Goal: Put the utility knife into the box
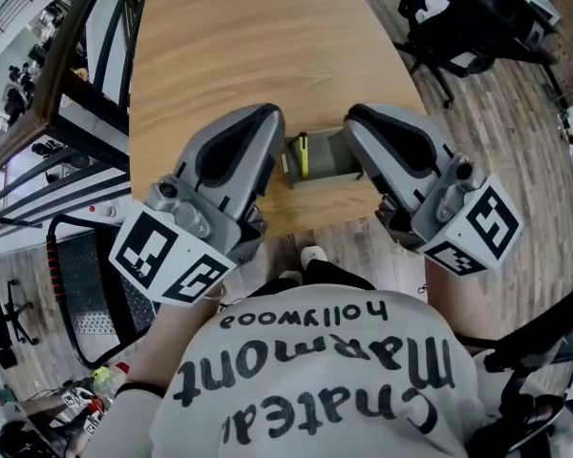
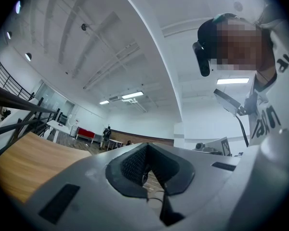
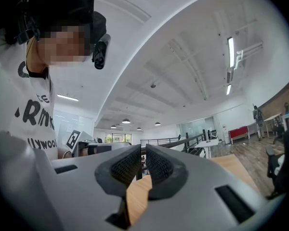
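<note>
Wooden table [image 1: 248, 46] has the grey box [image 1: 330, 174] right at its near edge, so our left gripper [image 1: 265, 127] or right gripper [image 1: 365, 127], both pinched nearly closed and empty, could bump it off and spill the yellow utility knife [image 1: 303, 155] inside.

A light wooden desk [image 1: 239, 46] is being viewed from above. A black office chair [image 1: 468, 22] is being kept on the plank floor [image 1: 516, 141] near its right side. A black railing [image 1: 67, 84] is being recorded at left. Ceiling strip lights [image 2: 126, 96] are being shown lit.
</note>
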### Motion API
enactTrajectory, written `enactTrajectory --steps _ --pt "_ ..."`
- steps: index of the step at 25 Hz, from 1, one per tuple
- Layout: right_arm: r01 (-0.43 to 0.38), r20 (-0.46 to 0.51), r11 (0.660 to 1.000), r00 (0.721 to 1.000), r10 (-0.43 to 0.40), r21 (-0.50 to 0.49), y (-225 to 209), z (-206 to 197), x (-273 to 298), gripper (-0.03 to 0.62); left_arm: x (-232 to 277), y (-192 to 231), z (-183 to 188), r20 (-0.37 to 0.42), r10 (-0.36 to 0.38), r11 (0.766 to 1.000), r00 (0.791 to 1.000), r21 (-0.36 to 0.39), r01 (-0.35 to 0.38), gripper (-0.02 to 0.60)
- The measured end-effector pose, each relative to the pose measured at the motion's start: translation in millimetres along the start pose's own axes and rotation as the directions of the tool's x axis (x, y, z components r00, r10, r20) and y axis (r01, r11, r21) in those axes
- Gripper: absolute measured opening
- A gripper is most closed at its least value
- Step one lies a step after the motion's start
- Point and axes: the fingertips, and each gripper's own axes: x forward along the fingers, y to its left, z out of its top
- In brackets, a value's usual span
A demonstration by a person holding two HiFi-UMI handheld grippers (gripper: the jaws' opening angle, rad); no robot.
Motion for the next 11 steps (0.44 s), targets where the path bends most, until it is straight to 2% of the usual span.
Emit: enactTrajectory --steps 11 --pt "-0.006 -0.013 1.000 1.000 0.006 0.003 1.4 -3.7 -3.2 0.037 -1.1 -3.2 -2.0 0.000 0.003 1.000 1.000 -0.012 -0.003 0.002"
